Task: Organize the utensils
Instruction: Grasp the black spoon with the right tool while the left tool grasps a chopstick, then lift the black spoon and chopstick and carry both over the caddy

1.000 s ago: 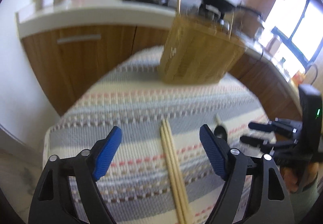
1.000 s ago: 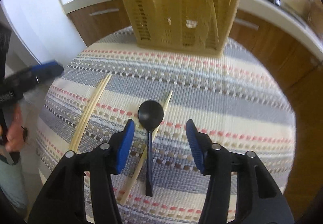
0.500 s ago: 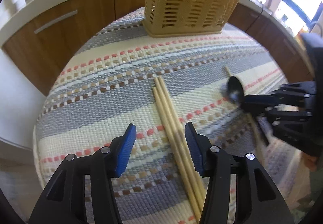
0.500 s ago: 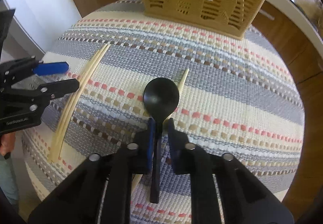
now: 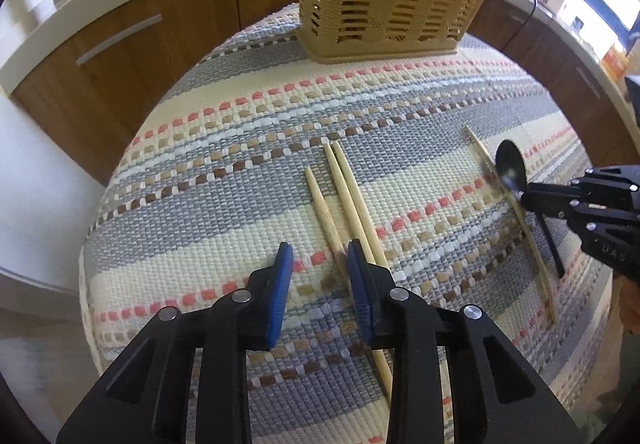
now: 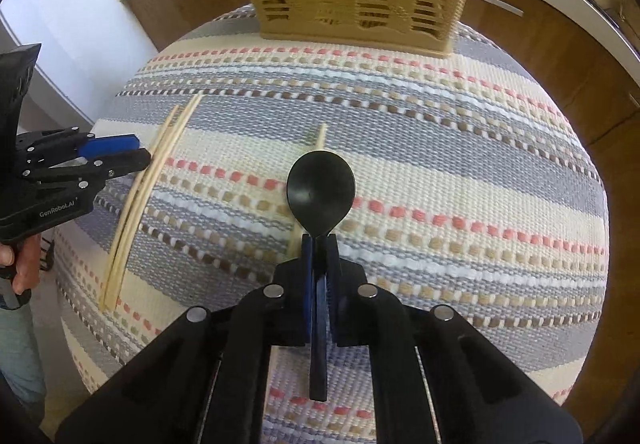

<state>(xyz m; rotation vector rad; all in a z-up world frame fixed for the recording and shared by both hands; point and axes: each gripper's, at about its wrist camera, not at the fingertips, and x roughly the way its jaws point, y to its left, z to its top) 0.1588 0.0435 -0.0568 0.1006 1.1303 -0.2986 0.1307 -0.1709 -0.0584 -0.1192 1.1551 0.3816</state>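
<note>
Right gripper [image 6: 318, 244] clamps the black spoon [image 6: 321, 190] by its neck. Left gripper [image 5: 320, 264], closing, straddles one chopstick [image 5: 324, 214], not yet gripping.

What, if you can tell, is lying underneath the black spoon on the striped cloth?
A single chopstick lies under the black spoon, which the right gripper grips by the neck. Its tip shows beyond the bowl; its middle is covered there. Below lies the striped cloth.
</note>
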